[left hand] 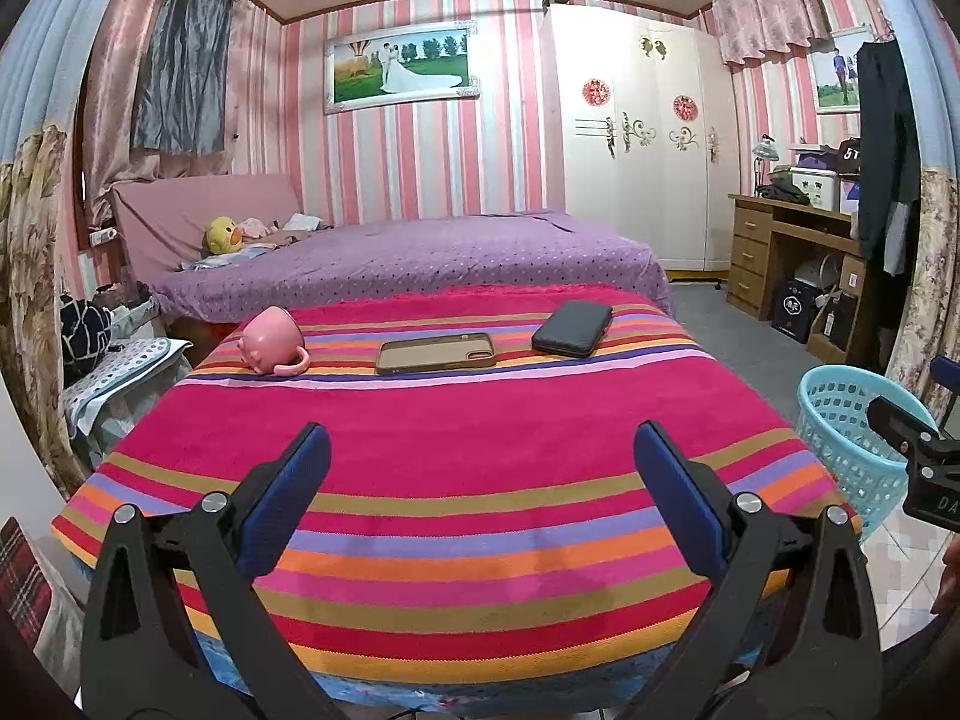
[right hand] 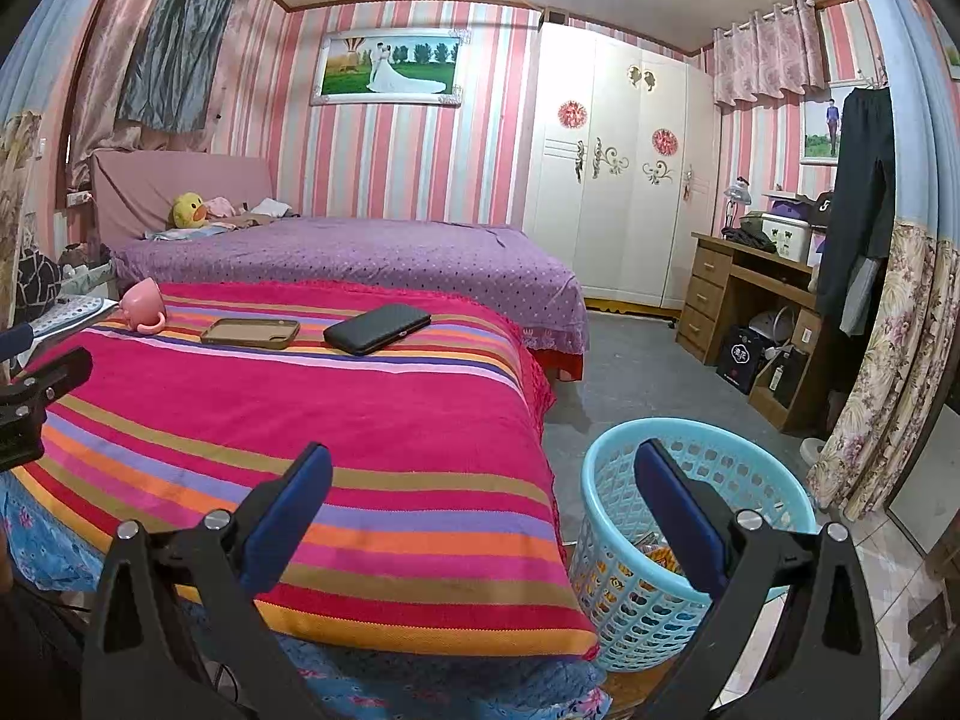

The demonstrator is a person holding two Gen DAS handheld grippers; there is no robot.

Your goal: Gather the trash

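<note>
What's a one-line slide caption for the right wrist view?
Open right claw above the striped cloth's edge and the blue basket, wrappers inside; mug, phone case, wallet beyond.

left wrist: faces striped cloth [left hand: 456, 480] | right wrist: likely rightward, shares it

mug [left hand: 271, 339], phone case [left hand: 436, 353], wallet [left hand: 573, 328] left to right on table [left hand: 456, 480], basket [right hand: 672, 540] beside its right

The right gripper's finger [right hand: 678, 516] is covering part of the basket [right hand: 606, 480] — its contents are showing only as unclear scraps.
</note>
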